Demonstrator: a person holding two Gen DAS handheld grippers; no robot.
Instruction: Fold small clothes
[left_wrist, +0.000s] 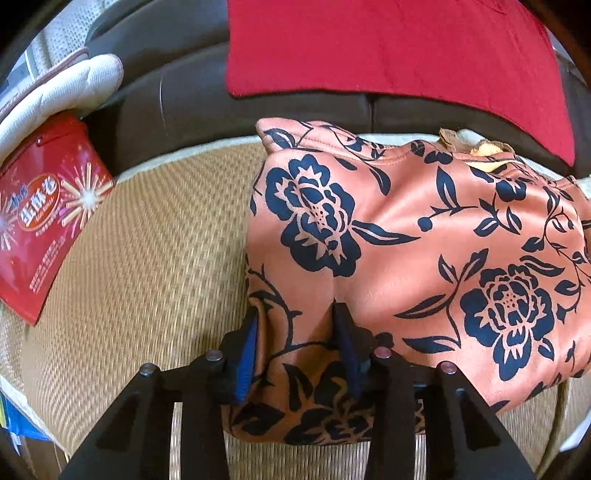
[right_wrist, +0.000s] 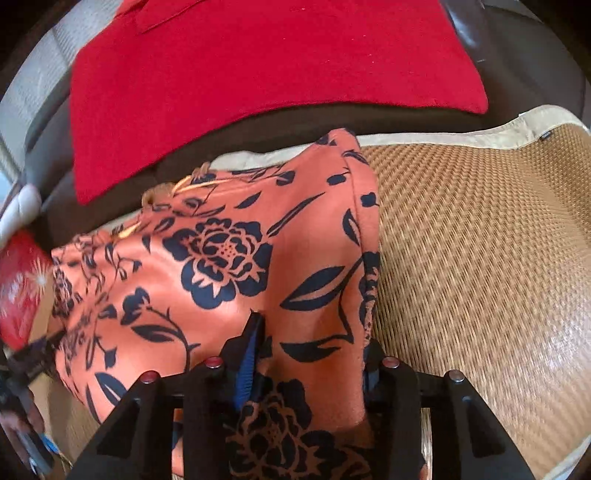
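Hand-held gripper (left_wrist: 295, 325) pinches floral garment (left_wrist: 424, 229) on woven mat (left_wrist: 155, 240).

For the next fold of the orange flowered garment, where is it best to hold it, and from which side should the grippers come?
Hold the orange flowered garment at its two near corners, coming from the near edge. The left gripper and right gripper each have bunched cloth between the fingers there. The far end lies loose on the woven mat, so it would probably follow a lift evenly.

Woven mat (left_wrist: 155, 236) bare left of garment (left_wrist: 406, 229); red box (left_wrist: 40, 218) blocks far-left corner.
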